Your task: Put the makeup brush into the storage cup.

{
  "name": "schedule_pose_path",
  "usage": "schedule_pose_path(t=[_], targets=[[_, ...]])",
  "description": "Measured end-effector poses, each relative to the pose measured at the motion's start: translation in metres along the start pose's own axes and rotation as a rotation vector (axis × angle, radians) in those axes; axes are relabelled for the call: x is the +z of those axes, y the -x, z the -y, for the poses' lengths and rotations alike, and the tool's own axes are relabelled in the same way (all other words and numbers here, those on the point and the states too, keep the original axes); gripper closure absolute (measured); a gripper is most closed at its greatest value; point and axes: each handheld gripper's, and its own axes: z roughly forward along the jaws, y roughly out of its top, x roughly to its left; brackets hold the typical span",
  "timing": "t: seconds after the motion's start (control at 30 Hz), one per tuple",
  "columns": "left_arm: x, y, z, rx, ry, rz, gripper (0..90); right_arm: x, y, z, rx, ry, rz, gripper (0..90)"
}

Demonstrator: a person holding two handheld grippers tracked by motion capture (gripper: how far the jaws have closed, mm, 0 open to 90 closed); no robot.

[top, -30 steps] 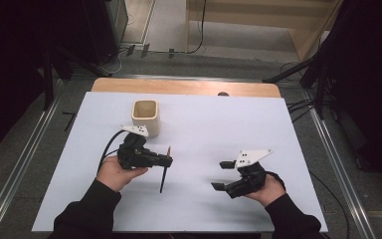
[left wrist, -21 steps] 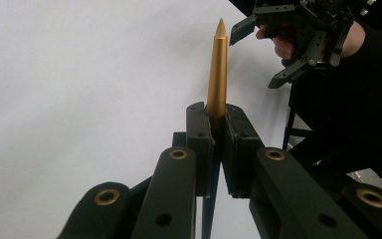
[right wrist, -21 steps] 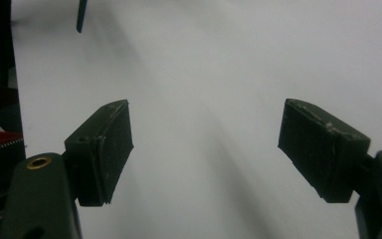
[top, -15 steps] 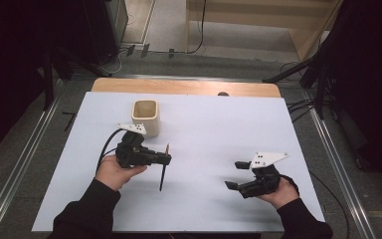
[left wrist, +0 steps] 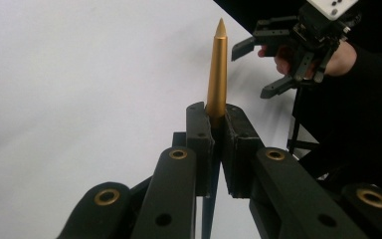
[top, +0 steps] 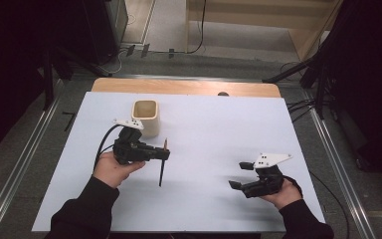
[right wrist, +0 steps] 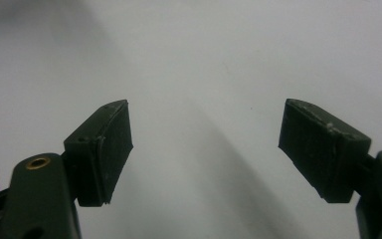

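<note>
Two claws are at work. The left claw [top: 165, 153], left of centre in the high view, is clamped on a slim pen [top: 162, 167] whose long axis runs crosswise to the jaws, gold pointed end [left wrist: 218, 69] up, dark end down toward the white bench [top: 219, 129]. The cream cup [top: 145, 116] stands just above it, far nearer this claw. The right claw [top: 238, 175], lower right, gapes wide and holds nothing.

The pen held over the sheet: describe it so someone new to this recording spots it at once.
Start at the white table, then the cream cup near its far edge. Just in front of the cup, the left gripper has its jaws shut on the pen. It is a slim dark stick with a pointed gold end, unlike anything nearby.
</note>
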Motion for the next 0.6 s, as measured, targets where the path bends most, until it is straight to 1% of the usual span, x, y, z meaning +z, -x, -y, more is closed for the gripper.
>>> schedule_pose_path(t=[0.1,0.13,0.3,0.43,0.6], targets=[[-0.005,-0.001,-0.004,0.001,0.010,-0.018,83.6,0.001,0.000,0.000,-0.002,-0.008,0.001,21.7],[-0.007,-0.001,-0.005,-0.007,0.018,-0.024,83.5,0.001,0.000,0.000,-0.001,-0.008,0.001,21.7],[-0.017,-0.003,-0.012,-0.020,0.041,-0.034,83.5,0.001,0.001,0.001,0.005,-0.005,0.002,21.7],[-0.024,-0.003,-0.019,-0.017,0.055,-0.046,83.5,0.002,0.001,0.001,0.009,-0.007,0.003,21.7],[-0.032,-0.003,-0.027,-0.023,0.071,-0.063,83.5,0.002,0.001,0.001,0.012,-0.007,0.002,21.7]])
